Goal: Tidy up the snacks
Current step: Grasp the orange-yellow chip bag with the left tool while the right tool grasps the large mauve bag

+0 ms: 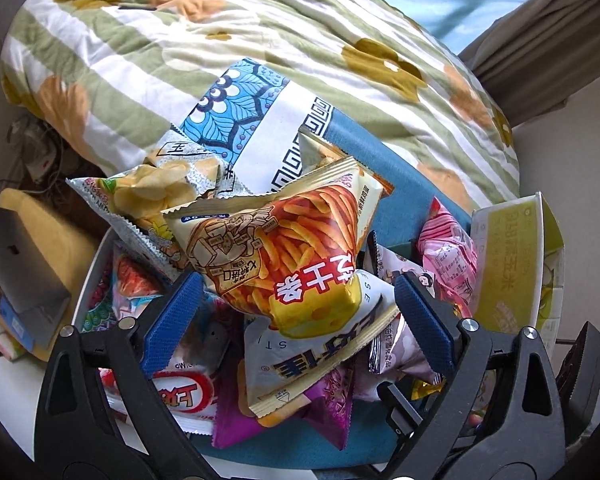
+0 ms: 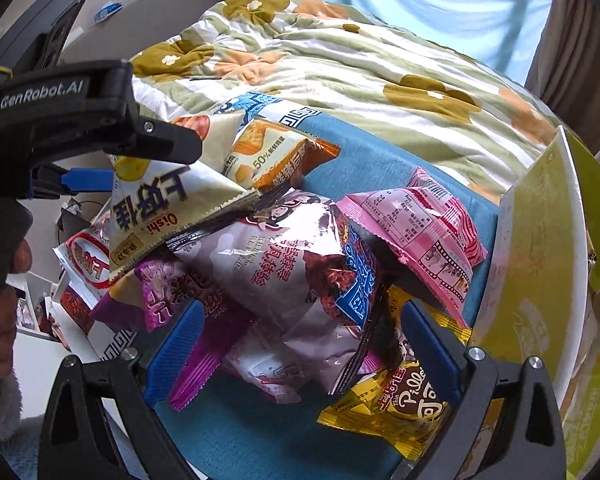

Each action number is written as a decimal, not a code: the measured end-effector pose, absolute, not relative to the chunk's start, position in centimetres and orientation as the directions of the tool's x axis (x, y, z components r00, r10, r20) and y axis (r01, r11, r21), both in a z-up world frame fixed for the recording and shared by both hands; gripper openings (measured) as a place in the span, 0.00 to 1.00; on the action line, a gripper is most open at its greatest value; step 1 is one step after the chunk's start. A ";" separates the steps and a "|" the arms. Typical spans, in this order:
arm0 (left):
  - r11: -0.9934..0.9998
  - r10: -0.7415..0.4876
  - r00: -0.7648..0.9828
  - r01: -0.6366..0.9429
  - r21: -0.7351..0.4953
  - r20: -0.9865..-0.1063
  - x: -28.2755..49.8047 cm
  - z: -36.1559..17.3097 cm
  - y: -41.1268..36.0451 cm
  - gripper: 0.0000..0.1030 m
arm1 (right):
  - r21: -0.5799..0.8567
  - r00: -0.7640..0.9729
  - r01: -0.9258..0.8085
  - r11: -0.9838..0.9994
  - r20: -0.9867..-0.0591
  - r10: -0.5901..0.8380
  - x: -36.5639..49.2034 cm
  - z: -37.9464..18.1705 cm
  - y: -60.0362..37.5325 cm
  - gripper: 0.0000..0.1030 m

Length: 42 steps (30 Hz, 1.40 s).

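A heap of snack bags lies on a blue patterned cloth beside a bed. In the left wrist view my left gripper is open, its blue pads on either side of a cream Oishi bag, with an orange cheese-stick bag lying on top. In the right wrist view my right gripper is open around a silvery pink bag with a monkey print. A pink bag, a yellow Pillows bag and a purple bag lie around it. The left gripper body shows at upper left.
A yellow-green cardboard box stands open at the right; it also shows in the left wrist view. A floral quilt covers the bed behind the heap. A chip bag lies at the heap's left. Clutter lies at far left.
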<state>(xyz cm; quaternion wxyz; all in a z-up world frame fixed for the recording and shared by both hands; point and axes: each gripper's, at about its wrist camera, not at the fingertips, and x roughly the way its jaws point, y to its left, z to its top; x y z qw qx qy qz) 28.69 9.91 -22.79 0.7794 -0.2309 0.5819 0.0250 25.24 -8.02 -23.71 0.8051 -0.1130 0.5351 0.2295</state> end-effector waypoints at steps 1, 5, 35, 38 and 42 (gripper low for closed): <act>0.891 -0.232 0.319 -0.309 -0.333 -0.919 28.8 -22.9 10.0 0.83 | 0.049 0.324 -0.499 0.865 -0.916 0.238 25.3 -23.9 -7.9 0.95; 0.896 -0.226 0.313 -0.305 -0.322 -0.923 28.8 -22.9 10.3 0.78 | 0.000 0.329 -0.525 0.851 -0.922 0.203 25.8 -24.9 -7.2 0.95; 0.915 -0.251 0.359 -0.214 -0.342 -0.899 27.1 -21.1 11.0 0.38 | -0.059 0.298 -0.669 0.741 -0.935 0.194 27.7 -28.0 -4.9 0.61; 0.916 -0.256 0.368 -0.205 -0.346 -0.894 26.9 -20.6 10.9 0.36 | -0.053 0.297 -0.661 0.748 -0.935 0.196 27.4 -27.7 -5.1 0.59; 0.918 -0.255 0.388 -0.190 -0.347 -0.886 26.5 -19.5 11.0 0.36 | -0.038 0.301 -0.639 0.768 -0.931 0.205 27.0 -26.9 -5.5 0.58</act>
